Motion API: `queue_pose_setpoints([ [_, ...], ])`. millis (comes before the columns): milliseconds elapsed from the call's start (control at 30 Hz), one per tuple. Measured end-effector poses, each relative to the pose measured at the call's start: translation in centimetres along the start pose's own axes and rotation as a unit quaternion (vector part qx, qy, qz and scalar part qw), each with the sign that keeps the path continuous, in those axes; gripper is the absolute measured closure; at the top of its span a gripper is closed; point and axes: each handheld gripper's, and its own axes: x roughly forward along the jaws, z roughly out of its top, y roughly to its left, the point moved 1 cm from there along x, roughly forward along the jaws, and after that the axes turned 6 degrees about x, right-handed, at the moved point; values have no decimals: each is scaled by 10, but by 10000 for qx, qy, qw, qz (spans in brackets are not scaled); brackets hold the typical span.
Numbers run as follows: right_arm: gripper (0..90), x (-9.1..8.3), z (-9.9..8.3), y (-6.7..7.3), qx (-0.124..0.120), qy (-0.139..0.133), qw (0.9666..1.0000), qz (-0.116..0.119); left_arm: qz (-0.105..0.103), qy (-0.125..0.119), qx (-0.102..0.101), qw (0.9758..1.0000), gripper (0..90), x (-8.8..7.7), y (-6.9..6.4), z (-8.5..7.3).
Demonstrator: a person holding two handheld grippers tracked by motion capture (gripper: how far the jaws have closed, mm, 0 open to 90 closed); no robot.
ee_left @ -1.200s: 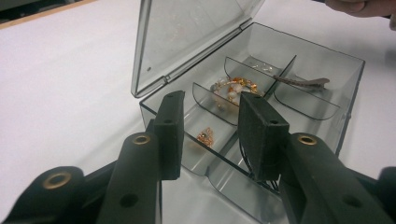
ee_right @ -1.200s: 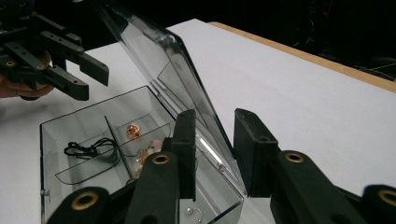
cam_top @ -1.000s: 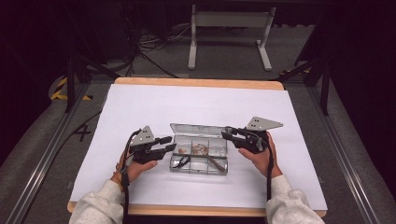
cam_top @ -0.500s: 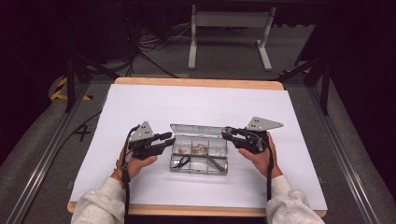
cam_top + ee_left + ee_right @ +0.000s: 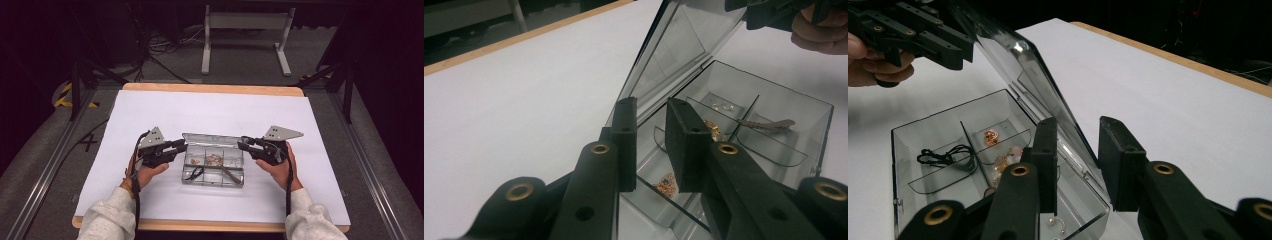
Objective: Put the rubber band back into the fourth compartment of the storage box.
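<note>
A clear compartment box sits mid-table on the white sheet, lid raised at its far side. The left gripper, jaws just closing, straddles the lid's left edge without pressing; the right gripper stands parted around its right edge.

The compartment box sits on the paper sheet covering the table; its lid rises behind it; left gripper flanks its left, right gripper its right.
</note>
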Motion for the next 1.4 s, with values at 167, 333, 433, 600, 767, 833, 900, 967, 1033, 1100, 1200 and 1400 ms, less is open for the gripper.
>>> queue_pose_setpoints([
  [167, 705, -1, -1, 0, -1, 23, 10000, 0, -2, 3, 0, 10000, 764, -1, 0, 0],
  [333, 721, -4, -3, -1, 13, 59, 10000, -74, 3, -12, 5, 10000, 772, -2, 0, 1],
  [433, 731, -8, -5, -3, 28, 85, 9999, -124, 13, -9, 14, 10000, 774, -3, 0, 1],
  [600, 745, -14, -7, -4, 23, 106, 9998, -164, 3, -8, 27, 10000, 774, -3, 0, 1],
  [767, 761, -16, -8, -4, 20, 129, 9998, -161, -33, -2, 21, 10000, 775, -3, 0, 1],
  [833, 765, -16, -8, -3, -3, 126, 9998, -155, -40, 11, 43, 10000, 774, -2, 0, 1],
  [900, 768, -16, -8, -2, -41, 150, 9997, -176, -34, 20, 55, 10000, 775, -2, 0, 1],
  [967, 772, -16, -8, -1, -67, 161, 9996, -203, -34, 20, 64, 10000, 777, -3, -1, 1],
  [1033, 778, -17, -8, -1, -66, 151, 9996, -214, -26, 20, 82, 10000, 777, -3, -1, 1],
  [1100, 782, -17, -8, 0, -67, 146, 9996, -218, -30, 13, 78, 10000, 778, -3, -1, 1],
  [1200, 783, -18, -9, 1, -88, 163, 9995, -249, -45, 12, 77, 10000, 778, -4, -1, 1],
  [1400, 786, -17, -9, 2, -115, 164, 9995, -235, -61, 34, 86, 9999, 778, -3, -2, 0],
])
